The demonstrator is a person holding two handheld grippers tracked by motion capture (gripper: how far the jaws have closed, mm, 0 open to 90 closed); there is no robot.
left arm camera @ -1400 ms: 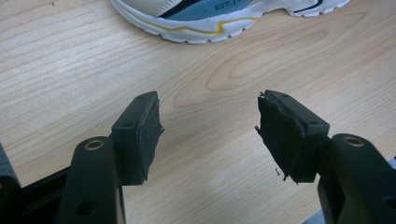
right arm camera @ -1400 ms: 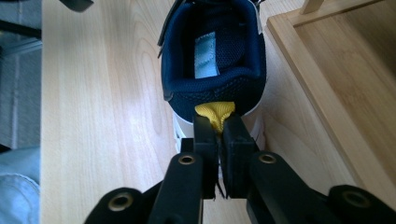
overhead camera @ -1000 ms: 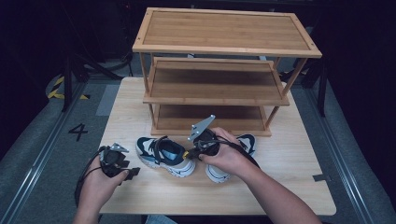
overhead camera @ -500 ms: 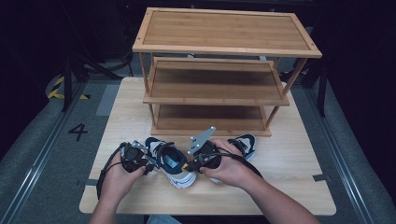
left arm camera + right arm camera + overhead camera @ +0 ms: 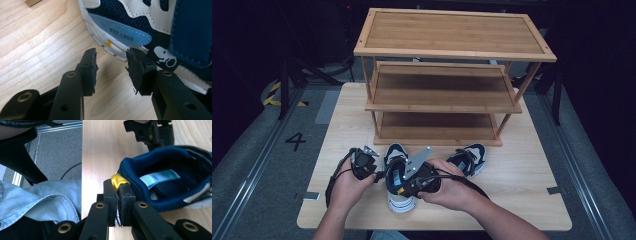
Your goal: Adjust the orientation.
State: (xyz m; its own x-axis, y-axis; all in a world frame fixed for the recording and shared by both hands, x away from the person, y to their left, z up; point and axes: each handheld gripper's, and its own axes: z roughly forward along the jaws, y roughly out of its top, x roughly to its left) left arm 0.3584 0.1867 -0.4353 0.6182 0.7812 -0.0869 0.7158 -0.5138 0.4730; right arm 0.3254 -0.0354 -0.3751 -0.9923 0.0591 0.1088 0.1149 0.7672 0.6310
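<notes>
Navy sneaker point(image 5: 398, 180) turned toe-first toward person, right gripper point(image 5: 117, 188) clamping heel loop, left gripper point(image 5: 111, 66) nearer, jaws parted.

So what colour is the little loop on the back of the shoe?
Yellow. The loop on the shoe shows best in the right gripper view, pinched by the right tool.

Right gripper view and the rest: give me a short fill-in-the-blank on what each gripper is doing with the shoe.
1. The right gripper is shut on the ____ heel loop of the near shoe.
2. The left gripper is ____, its fingers beside the shoe's sole.
3. The other shoe lies in front of the rack's ____ shelf.

Missing words: yellow; open; bottom
</notes>
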